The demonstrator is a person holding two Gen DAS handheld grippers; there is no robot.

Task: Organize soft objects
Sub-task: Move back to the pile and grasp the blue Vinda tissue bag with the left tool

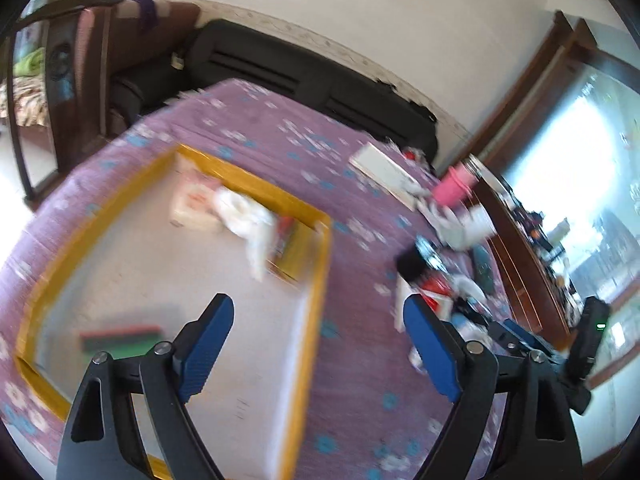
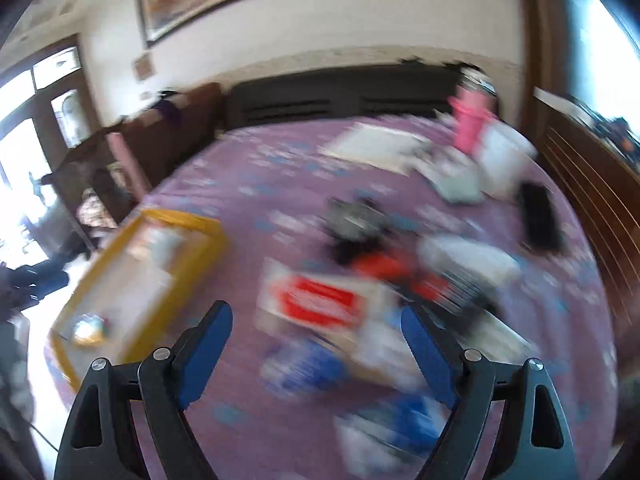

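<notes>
A yellow-rimmed tray (image 1: pixel 320 280) lies on the purple bedspread (image 1: pixel 280 136). In it lie a white cloth (image 1: pixel 244 216), a pale packet (image 1: pixel 192 208) and a green and red flat item (image 1: pixel 120 340). My left gripper (image 1: pixel 318 320) hangs open over the tray's right edge with nothing between its blue pads. My right gripper (image 2: pixel 316 320) is open and empty above a blurred heap of items on the bed, among them a red and white packet (image 2: pixel 320 300) and blue and white pieces (image 2: pixel 304 364). The tray (image 2: pixel 176 276) shows at the left in the right wrist view.
A pink cup (image 1: pixel 454 188) and a white flat box (image 1: pixel 384 168) sit further back on the bed. A black headboard (image 1: pixel 304 76) runs behind it. Wooden furniture (image 1: pixel 524 236) lines the right side by a bright window. The other gripper's body (image 1: pixel 588 356) shows at right.
</notes>
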